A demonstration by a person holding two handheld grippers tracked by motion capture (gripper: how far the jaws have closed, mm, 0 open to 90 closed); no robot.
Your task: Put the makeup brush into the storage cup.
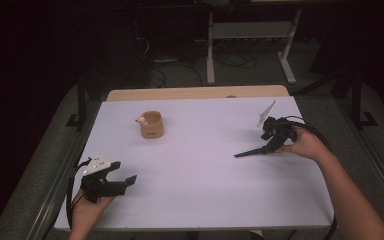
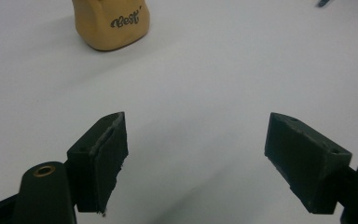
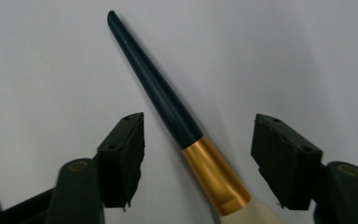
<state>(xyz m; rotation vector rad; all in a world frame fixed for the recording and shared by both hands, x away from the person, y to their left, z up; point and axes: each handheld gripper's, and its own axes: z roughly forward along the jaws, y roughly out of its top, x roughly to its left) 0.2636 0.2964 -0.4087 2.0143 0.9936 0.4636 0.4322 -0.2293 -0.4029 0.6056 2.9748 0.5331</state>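
A brush (image 3: 158, 93) with a dark handle, a gold ferrule and pale bristles lies flat on the white table (image 1: 205, 195). In the high view its handle (image 1: 250, 151) points left from my right gripper (image 1: 271, 144). In the right gripper view my right gripper (image 3: 198, 140) straddles the ferrule, with a gap between each pad and the brush. A tan cup (image 1: 151, 125) with dark lettering (image 2: 111, 23) stands upright at the back left of the table. My left gripper (image 1: 124, 172) rests near the front left corner, its jaws wide open (image 2: 196, 144) with nothing between them, pointing toward the cup.
A strip of bare wood (image 1: 195, 93) runs along the table's far edge. Beyond it are desk legs (image 1: 210, 50) and cables on a dark floor. A person's forearms enter from the bottom left and bottom right.
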